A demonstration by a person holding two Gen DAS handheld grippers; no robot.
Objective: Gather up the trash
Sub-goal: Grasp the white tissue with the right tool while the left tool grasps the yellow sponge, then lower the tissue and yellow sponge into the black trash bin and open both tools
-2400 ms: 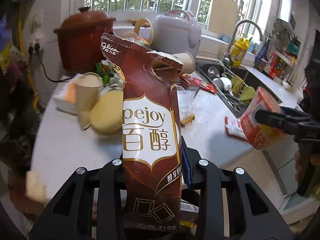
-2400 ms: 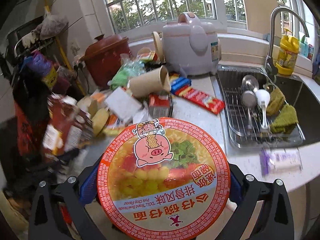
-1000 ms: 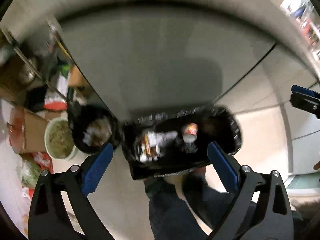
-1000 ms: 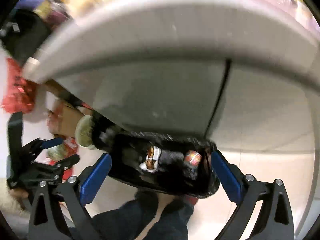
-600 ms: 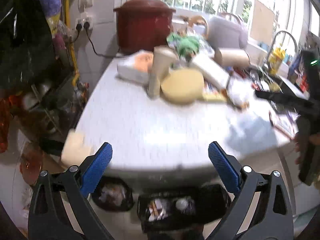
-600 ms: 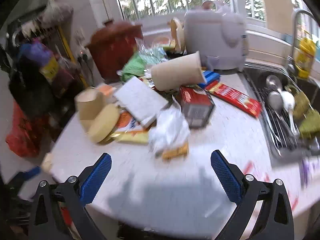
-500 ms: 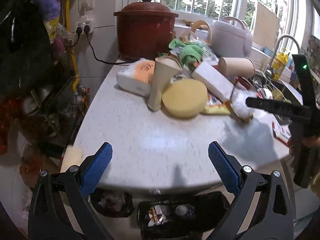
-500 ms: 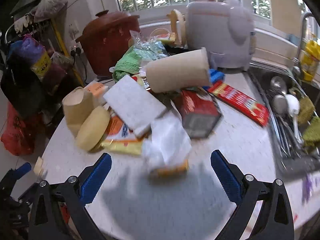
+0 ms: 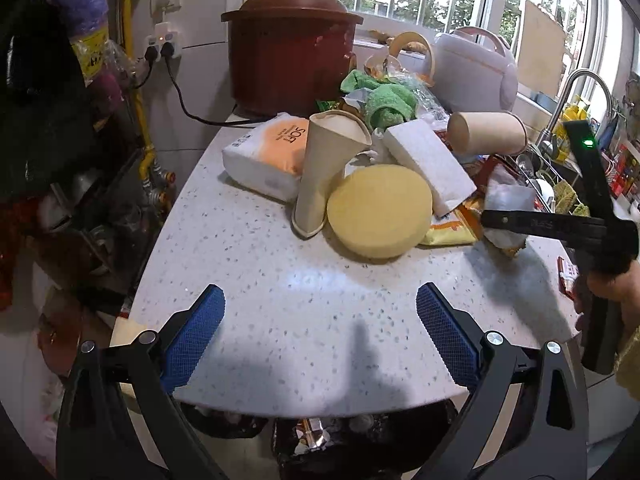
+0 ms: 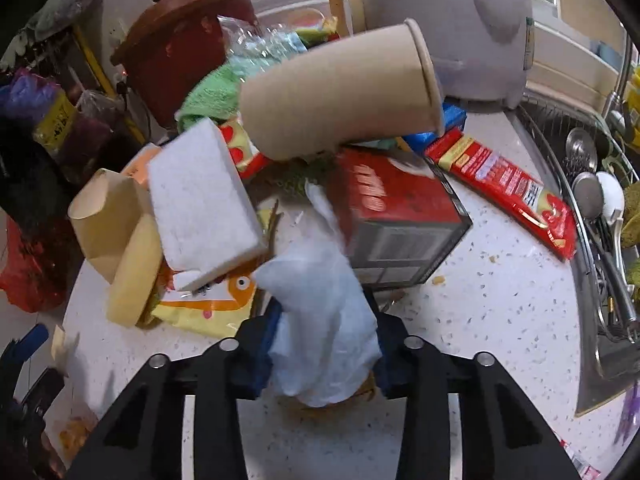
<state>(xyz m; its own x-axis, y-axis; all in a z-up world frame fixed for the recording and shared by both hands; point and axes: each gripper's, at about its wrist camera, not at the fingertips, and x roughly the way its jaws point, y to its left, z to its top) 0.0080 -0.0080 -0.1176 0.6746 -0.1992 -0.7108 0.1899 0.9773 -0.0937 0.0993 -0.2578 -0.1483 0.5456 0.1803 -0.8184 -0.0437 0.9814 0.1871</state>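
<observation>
A crumpled white plastic bag (image 10: 324, 312) lies at the near edge of the trash pile on the speckled counter (image 10: 500, 320). My right gripper (image 10: 324, 340) has its jaws closing on the bag, both blue pads pressing its sides. In the left wrist view the right gripper (image 9: 516, 222) reaches in from the right with the white plastic bag (image 9: 508, 200) at its tip. My left gripper (image 9: 320, 336) hangs open and empty over the counter's front edge. Under that edge sits a black-lined trash bin (image 9: 320, 440) holding wrappers.
The pile holds a tipped paper cup (image 10: 340, 92), a red box (image 10: 396, 204), a long red packet (image 10: 508, 184), a white foam block (image 10: 200, 204), a yellow round sponge (image 9: 380, 210) and a crushed cup (image 9: 324, 168). Behind are a red pot (image 9: 288, 40) and rice cooker (image 10: 460, 20). The sink rack (image 10: 600, 216) is right.
Both grippers rose from over the bin to the counter. The right gripper moved in on the white bag and its wide-open jaws came together around it. The left stayed open.
</observation>
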